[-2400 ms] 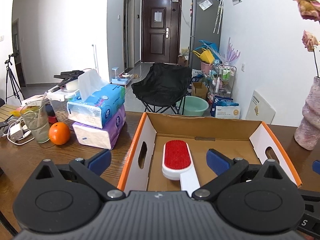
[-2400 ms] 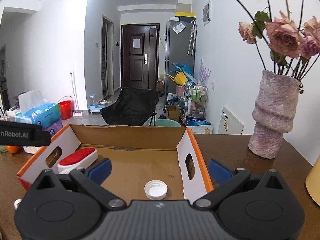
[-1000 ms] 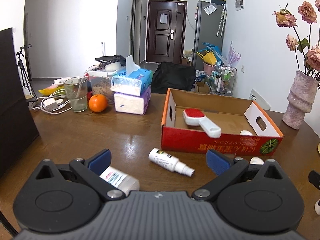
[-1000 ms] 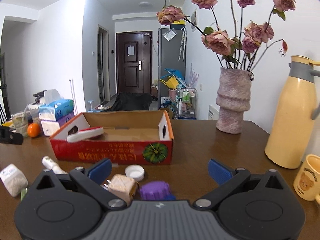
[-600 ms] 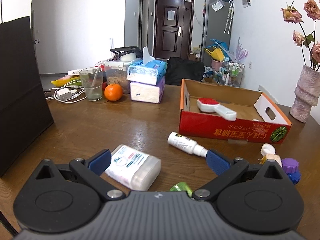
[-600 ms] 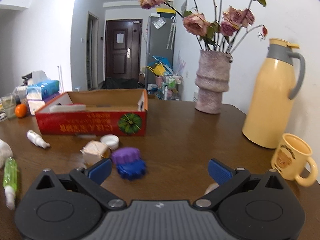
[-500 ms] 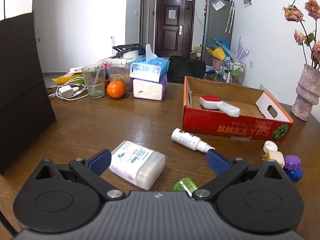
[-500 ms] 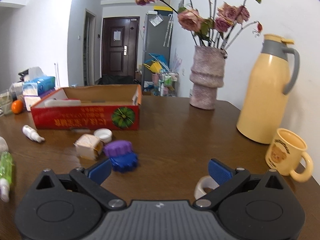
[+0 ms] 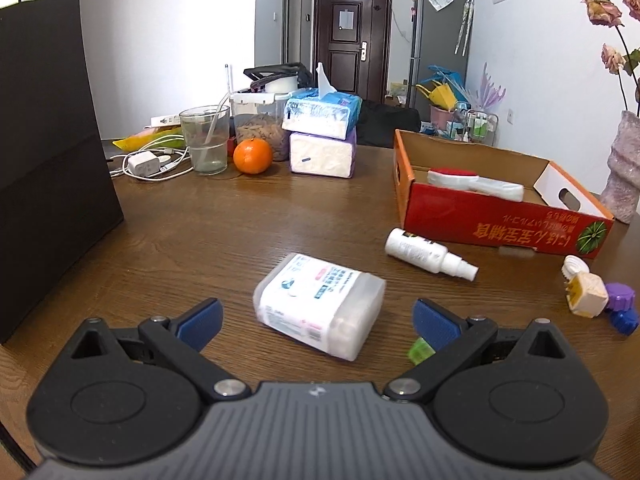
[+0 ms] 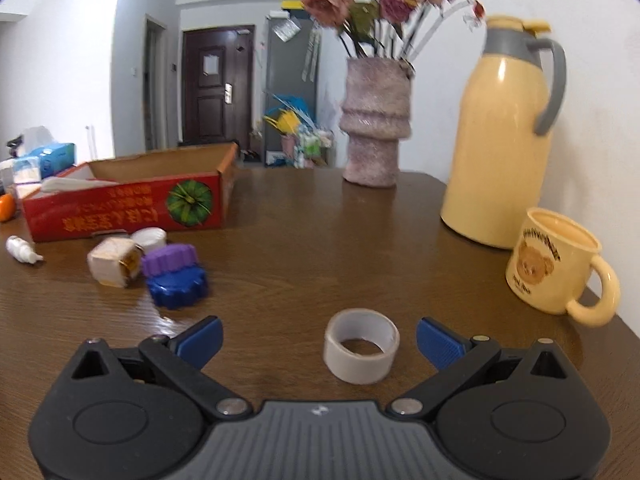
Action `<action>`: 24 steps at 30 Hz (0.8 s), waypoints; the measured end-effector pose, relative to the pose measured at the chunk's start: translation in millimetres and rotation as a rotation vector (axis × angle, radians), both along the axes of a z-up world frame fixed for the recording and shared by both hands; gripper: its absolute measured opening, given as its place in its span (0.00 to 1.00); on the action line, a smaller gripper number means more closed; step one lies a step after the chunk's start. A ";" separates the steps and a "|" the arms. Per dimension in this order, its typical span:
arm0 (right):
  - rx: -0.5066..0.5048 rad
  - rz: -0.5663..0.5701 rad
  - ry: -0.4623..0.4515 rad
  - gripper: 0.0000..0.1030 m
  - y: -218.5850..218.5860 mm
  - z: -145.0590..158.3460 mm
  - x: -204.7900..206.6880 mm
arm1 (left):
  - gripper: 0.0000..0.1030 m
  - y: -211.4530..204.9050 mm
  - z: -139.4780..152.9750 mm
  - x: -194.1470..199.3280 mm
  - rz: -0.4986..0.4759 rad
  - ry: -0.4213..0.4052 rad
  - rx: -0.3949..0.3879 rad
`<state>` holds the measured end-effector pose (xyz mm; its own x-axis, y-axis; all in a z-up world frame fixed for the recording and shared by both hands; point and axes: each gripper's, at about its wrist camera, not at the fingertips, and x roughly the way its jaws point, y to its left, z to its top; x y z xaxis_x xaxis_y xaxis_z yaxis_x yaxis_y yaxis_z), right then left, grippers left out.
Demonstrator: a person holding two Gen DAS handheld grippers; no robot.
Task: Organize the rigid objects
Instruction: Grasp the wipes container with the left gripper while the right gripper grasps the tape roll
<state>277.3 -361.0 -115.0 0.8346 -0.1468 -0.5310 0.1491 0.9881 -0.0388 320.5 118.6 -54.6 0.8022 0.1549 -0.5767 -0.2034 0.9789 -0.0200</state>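
With both grippers spread wide and empty, I line my left gripper point(image 9: 316, 318) on the cotton-swab box point(image 9: 319, 305) and my right gripper point(image 10: 319, 338) on the tape roll point(image 10: 361, 345) near the table's point(image 10: 300, 248) front edge, ready to advance and close.

Box point(image 9: 500, 222) red outside, orange rim, green pumpkin print. Brush point(image 9: 472, 180) white, red pad. Tape roll point(image 10: 361, 345) grey. Caps purple point(image 10: 170, 258), blue point(image 10: 178, 282). Mug point(image 10: 554, 260) yellow, bear print. Table point(image 9: 240, 220) dark brown woodgrain.

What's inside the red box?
Inside the red box lies a white brush with a red pad. The front wall hides the box floor near it, so anything small lying low there cannot be seen in either view.
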 end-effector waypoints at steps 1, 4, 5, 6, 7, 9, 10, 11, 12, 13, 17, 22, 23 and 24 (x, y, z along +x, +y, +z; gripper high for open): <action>0.008 -0.005 0.011 1.00 -2.8 -2.8 2.4 | 1.00 3.3 -2.1 0.7 0.001 -0.001 -0.002; 0.038 -0.023 0.041 1.00 -9.3 -8.0 8.5 | 1.00 11.5 -8.0 5.4 -0.001 -0.006 -0.009; 0.048 -0.032 0.046 1.00 -11.3 -8.6 9.9 | 1.00 14.5 -11.0 7.7 0.000 -0.006 -0.011; 0.056 -0.037 0.047 1.00 -13.1 -9.1 10.8 | 1.00 16.7 -13.2 9.9 0.002 -0.003 -0.012; 0.059 -0.042 0.049 1.00 -14.5 -9.7 11.9 | 1.00 18.8 -15.7 12.0 0.002 0.000 -0.014; 0.055 -0.060 0.068 0.98 -16.0 -11.9 16.4 | 1.00 22.1 -20.1 17.5 0.003 0.011 -0.017; 0.055 -0.067 0.080 0.94 -16.7 -13.1 19.0 | 1.00 23.5 -22.4 19.9 0.004 0.016 -0.019; 0.059 -0.075 0.096 0.92 -17.8 -14.6 22.0 | 1.00 25.2 -24.6 22.6 0.002 0.021 -0.024; 0.064 -0.085 0.108 0.89 -19.3 -16.2 24.6 | 1.00 27.1 -25.9 24.1 -0.004 0.021 -0.035; 0.072 -0.103 0.123 0.87 -21.4 -17.7 27.7 | 1.00 28.5 -26.8 25.2 -0.010 0.023 -0.046; 0.082 -0.156 0.105 0.66 -27.8 -17.1 30.5 | 1.00 29.5 -28.6 26.9 -0.032 0.013 -0.059; 0.083 -0.142 0.086 0.41 -27.1 -16.0 28.4 | 1.00 25.2 -31.1 33.2 -0.067 0.018 -0.056; 0.084 -0.141 0.084 0.41 -26.9 -15.6 28.2 | 1.00 24.2 -31.9 34.4 -0.075 0.022 -0.053; 0.086 -0.143 0.082 0.41 -27.2 -15.5 28.1 | 1.00 23.3 -32.4 35.4 -0.084 0.024 -0.051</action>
<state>305.4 -388.2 -130.4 0.7617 -0.2118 -0.6123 0.2879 0.9573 0.0271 355.9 141.9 -87.0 0.7970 0.0575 -0.6013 -0.1213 0.9904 -0.0661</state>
